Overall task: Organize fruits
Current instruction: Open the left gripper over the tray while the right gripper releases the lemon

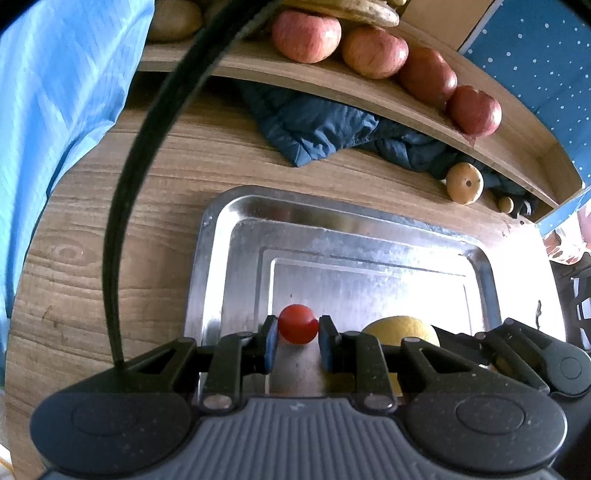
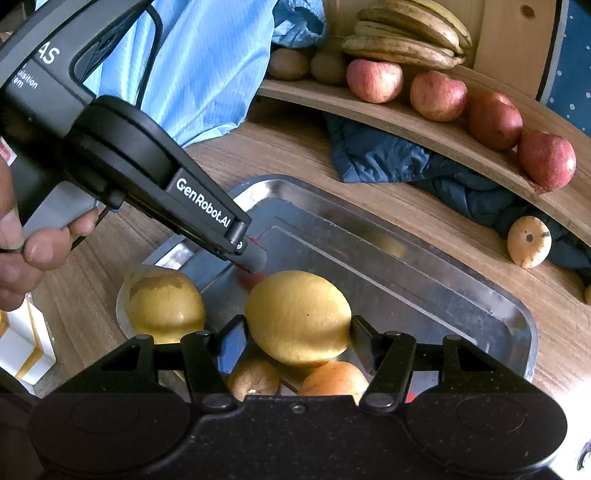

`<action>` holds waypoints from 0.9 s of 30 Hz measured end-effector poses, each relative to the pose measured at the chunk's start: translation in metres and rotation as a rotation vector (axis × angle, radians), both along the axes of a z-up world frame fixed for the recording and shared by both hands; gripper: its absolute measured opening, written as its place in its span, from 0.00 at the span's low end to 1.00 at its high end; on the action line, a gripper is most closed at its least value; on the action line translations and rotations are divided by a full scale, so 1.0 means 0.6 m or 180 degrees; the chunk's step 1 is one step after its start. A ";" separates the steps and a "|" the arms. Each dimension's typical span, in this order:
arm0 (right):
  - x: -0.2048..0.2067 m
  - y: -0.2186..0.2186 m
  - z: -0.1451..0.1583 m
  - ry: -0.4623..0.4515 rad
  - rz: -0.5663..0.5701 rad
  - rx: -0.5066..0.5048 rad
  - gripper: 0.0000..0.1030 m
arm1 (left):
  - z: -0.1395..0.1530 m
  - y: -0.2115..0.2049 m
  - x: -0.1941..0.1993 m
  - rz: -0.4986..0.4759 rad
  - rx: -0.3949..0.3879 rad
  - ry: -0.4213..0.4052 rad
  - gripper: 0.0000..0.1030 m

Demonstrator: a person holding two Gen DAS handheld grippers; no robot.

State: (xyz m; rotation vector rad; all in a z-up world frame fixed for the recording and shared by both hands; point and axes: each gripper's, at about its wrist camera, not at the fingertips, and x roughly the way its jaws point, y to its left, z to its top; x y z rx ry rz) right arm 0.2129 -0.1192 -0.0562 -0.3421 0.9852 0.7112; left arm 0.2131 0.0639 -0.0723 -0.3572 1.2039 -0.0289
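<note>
Apples [image 2: 439, 96] on shelf [image 2: 369, 107], behind tray [image 2: 517, 306]

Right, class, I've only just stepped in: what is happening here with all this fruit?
A person is sorting fruit with a hand-held claw in each hand. The left claw is shut on a small red tomato over a metal tray. The right claw grips a yellow lemon above the same tray. Four apples sit in a row on a wooden shelf behind, beside bananas.

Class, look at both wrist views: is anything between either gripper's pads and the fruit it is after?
Nothing visible. The left gripper is shut on the cherry tomato; the right gripper is shut on the lemon, above the tray.
</note>
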 end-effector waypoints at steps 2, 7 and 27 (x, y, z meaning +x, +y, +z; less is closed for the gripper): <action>-0.001 0.000 0.000 0.0000 -0.0003 0.0001 0.61 | 0.000 0.000 -0.001 0.0006 0.0008 0.0018 0.25; -0.005 -0.003 0.002 0.0003 -0.0007 0.0010 0.61 | -0.003 -0.001 -0.005 0.0031 0.0030 0.0039 0.25; -0.037 -0.035 0.046 -0.0150 -0.0160 0.0121 0.70 | 0.031 -0.014 -0.035 0.0124 0.0158 -0.0060 0.55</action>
